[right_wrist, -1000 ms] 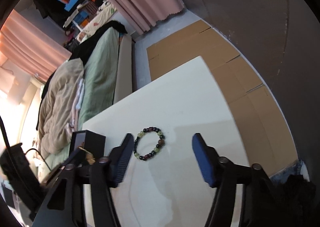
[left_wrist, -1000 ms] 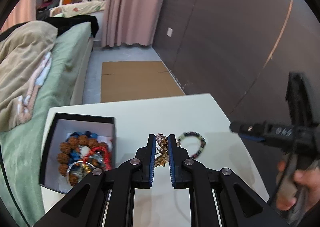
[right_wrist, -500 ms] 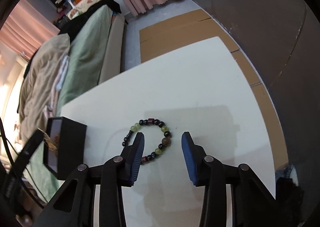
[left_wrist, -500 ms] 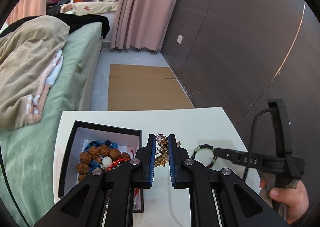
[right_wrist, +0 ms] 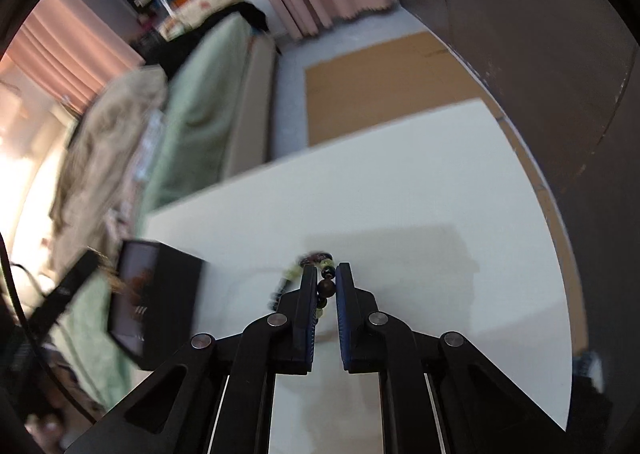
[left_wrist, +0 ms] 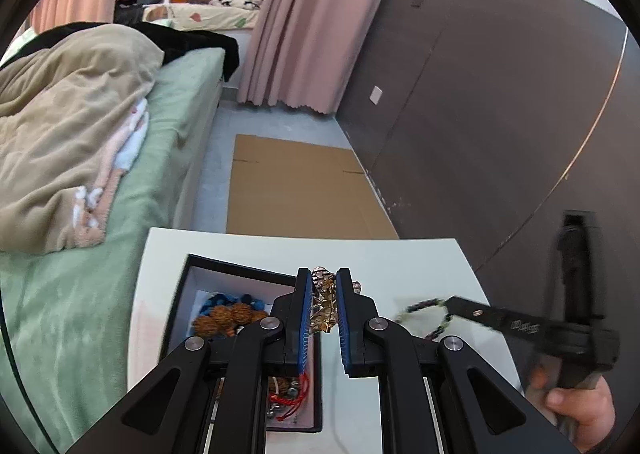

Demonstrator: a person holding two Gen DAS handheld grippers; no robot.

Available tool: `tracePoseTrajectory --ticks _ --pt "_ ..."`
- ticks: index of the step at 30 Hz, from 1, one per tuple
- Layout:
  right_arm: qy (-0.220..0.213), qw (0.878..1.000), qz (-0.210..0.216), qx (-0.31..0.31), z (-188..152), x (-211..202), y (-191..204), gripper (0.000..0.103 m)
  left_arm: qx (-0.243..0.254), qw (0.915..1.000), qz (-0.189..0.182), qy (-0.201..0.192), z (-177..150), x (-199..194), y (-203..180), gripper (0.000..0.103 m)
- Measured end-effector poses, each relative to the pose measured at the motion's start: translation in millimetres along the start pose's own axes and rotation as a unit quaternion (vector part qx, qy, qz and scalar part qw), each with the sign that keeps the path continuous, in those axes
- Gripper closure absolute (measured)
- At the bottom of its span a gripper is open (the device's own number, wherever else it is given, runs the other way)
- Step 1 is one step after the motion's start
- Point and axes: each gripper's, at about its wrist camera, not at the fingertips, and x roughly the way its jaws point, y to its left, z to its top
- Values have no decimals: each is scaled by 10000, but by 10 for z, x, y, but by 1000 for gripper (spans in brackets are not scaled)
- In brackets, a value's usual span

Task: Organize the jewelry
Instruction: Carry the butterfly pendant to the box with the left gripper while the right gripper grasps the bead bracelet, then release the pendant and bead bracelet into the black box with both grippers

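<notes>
My left gripper (left_wrist: pixel 323 282) is shut on a gold ornament (left_wrist: pixel 325 306) and holds it above the right edge of the black jewelry box (left_wrist: pixel 192 266). The box holds brown bead strings, blue beads and a red cord. My right gripper (right_wrist: pixel 322 274) is shut on a green and dark bead bracelet (right_wrist: pixel 324 288) on the white table (right_wrist: pixel 400 181). In the left wrist view the right gripper (left_wrist: pixel 456 304) grips the blurred bracelet (left_wrist: pixel 424 308) to the right of the box. The box (right_wrist: pixel 160 294) sits left in the right wrist view.
The table (left_wrist: pixel 400 258) stands beside a bed with a green sheet (left_wrist: pixel 132 189) and a beige blanket. Flat cardboard (left_wrist: pixel 296 189) lies on the floor beyond the table. A dark wall panel (left_wrist: pixel 500 113) runs along the right.
My right gripper has closed from open onto the bead bracelet and moved toward it. My left gripper has kept hold of the gold ornament and moved left, closer over the box.
</notes>
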Motion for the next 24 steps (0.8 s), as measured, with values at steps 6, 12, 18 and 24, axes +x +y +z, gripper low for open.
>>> tracePoseTrajectory --ticks 6,12,18,24 --pt "-342 9983 466 -5 -71 -264 157 92 -97 9999 32 -74 -3 -126 89 91" --pt "-430 9957 824 5 -149 -335 347 92 -328 9994 118 30 -11 -157 219 90" --pt "-517 9924 1108 -116 -213 -338 650 92 -752 9968 204 172 -53 -208 413 26" --pt "-596 9887 1360 -190 -273 -359 854 92 -638 9972 379 72 -91 -349 461 24"
